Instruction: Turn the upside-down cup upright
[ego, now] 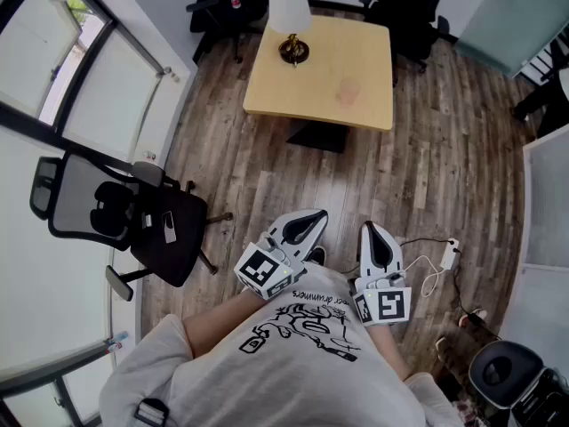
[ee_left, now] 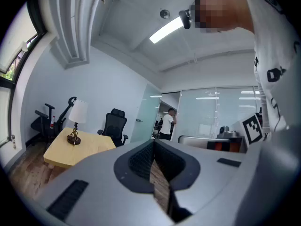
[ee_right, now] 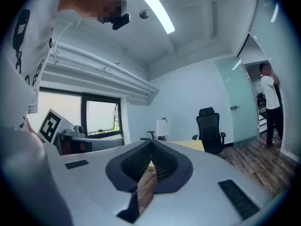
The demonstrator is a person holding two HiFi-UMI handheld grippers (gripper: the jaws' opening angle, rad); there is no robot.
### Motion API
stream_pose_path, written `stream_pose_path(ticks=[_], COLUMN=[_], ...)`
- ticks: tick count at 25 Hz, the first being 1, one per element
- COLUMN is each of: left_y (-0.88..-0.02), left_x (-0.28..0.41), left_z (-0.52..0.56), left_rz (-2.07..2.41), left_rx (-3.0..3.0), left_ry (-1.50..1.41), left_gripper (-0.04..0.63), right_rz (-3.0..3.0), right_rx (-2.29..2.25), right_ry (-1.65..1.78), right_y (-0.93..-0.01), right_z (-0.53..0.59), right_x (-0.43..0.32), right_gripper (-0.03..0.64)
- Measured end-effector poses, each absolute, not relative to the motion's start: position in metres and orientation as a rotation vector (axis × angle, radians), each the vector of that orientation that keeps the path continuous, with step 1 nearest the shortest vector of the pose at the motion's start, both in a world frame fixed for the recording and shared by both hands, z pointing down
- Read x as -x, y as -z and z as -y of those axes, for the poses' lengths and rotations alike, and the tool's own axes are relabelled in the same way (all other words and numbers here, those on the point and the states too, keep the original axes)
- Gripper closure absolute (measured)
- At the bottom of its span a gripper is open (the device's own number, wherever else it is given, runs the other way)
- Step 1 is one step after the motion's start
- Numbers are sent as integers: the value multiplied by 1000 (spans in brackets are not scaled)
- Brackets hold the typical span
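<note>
While left gripper [ego: 313,218] and right gripper [ego: 370,230] jaws are together, only the head view shows the pale, translucent cup [ego: 348,92].

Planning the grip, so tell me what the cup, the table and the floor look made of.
Cup: probably translucent plastic or glass, since the yellow beneath shows through it; too small to settle.
Table: pale wood or laminate, with a smooth, evenly coloured matt top.
Floor: grey-brown wood-look planks, with visible grain and board joints.
</note>
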State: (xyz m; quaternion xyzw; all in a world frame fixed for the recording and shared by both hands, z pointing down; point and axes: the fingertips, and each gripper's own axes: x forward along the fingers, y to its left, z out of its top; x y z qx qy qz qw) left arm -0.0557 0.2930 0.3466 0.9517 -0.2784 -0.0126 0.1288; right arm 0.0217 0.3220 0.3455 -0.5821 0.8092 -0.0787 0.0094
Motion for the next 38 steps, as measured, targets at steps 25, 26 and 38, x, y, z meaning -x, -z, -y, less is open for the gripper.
stream_pose_path(ticks=[25,26,38], left_y=[-349,-349,-350], left_x=[41,42,41], left_z=[-265,-260,-161], left_rz=[877,878,852], left_rx=[-2764,-2764,-2776], left_ry=[73,74,82], left_gripper=[587,586,588], right_rz=[-2572,-2571,-2622], right_rx=[1722,1725,1725], right_ry=[242,241,203], right_y=[-351,-351,-352], right_z=[-293,-287,-192], right_x=[-36,-36,-26], right_gripper=[592,592,592])
